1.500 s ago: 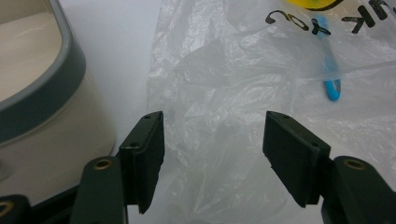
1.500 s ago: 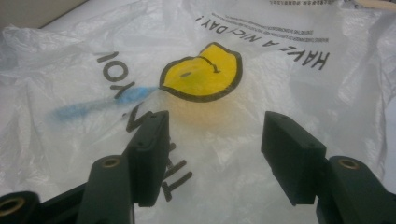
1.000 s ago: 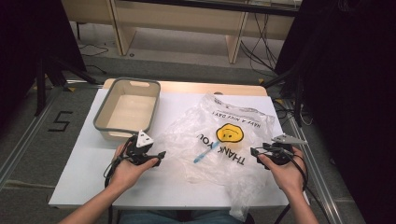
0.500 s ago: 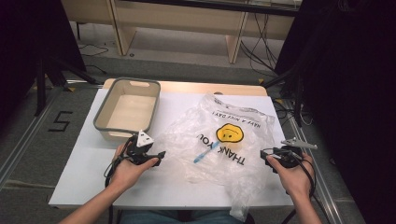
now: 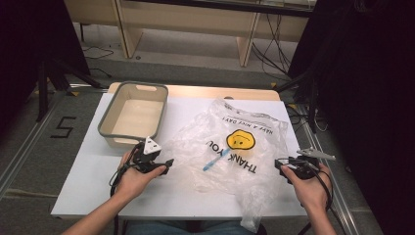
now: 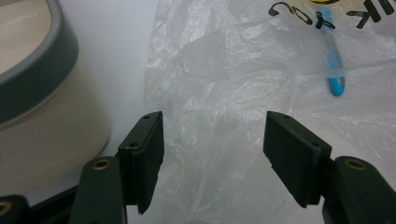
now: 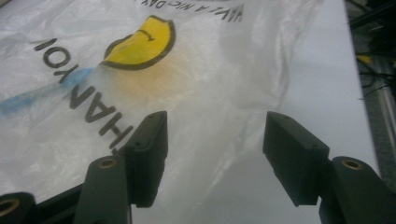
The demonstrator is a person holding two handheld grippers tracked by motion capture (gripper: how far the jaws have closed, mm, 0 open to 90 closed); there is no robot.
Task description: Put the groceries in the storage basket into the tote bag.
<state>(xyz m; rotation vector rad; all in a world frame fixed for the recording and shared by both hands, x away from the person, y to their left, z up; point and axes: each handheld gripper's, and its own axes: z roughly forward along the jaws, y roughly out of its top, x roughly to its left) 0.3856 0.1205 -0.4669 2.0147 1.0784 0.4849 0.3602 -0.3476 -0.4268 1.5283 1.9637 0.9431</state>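
Note:
A clear plastic bag (image 5: 230, 152) printed with a yellow smiley and "THANK YOU" lies crumpled across the middle of the white table (image 5: 93, 188). A slim blue item (image 5: 214, 160) shows through the plastic near the print. My left gripper (image 5: 168, 164) is open at the bag's left edge. In the left gripper view, the left gripper (image 6: 212, 158) has wrinkled bag (image 6: 224, 93) beneath its gap and nothing pinched, with the blue item (image 6: 337, 74) farther ahead. My right gripper (image 5: 278, 164) is open at the bag's right edge. The right gripper (image 7: 212, 154) hovers over the bag (image 7: 196, 79) without gripping it.
A beige bin with a grey rim (image 5: 105, 122) stands at the table's back left, close beside the left gripper (image 6: 37, 65). Part of the bag hangs over the table's front edge (image 5: 254, 215). Cables and dark stands surround the table on the floor.
The right hand has shifted slightly to the right, toward the table's edge. The left hand, the bag and the bin have stayed put.

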